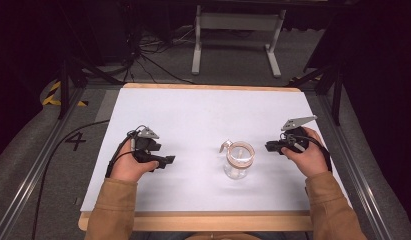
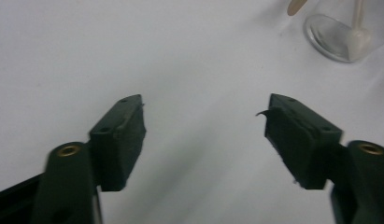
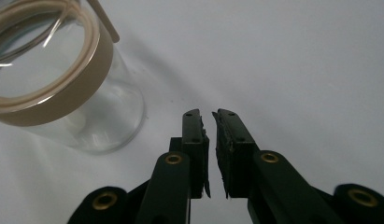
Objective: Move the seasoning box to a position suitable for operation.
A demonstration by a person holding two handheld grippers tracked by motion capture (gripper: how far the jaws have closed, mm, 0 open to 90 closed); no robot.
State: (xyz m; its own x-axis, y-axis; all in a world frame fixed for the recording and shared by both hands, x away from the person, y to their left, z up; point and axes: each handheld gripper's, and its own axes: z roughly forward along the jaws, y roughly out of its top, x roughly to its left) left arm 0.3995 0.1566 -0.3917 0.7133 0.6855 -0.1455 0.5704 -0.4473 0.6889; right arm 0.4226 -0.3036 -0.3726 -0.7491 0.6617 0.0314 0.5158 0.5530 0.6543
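Note:
A clear glass jar (image 1: 238, 160) with a tan band round its rim stands upright on the white table top (image 1: 203, 115), near the front middle. Its base shows at the top right of the left gripper view (image 2: 341, 35), and its rim fills the upper left of the right gripper view (image 3: 49, 74). My left gripper (image 1: 169, 160) lies well to the jar's left, jaws wide apart with nothing between them (image 2: 206, 121). My right gripper (image 1: 269, 146) sits just right of the jar, its jaws nearly together and empty (image 3: 209, 116).
A wooden edge (image 1: 193, 220) borders the white sheet at the front. Metal rails (image 1: 38, 165) run along both sides of the table. A white frame (image 1: 238, 30) and cables lie on the floor beyond the far edge.

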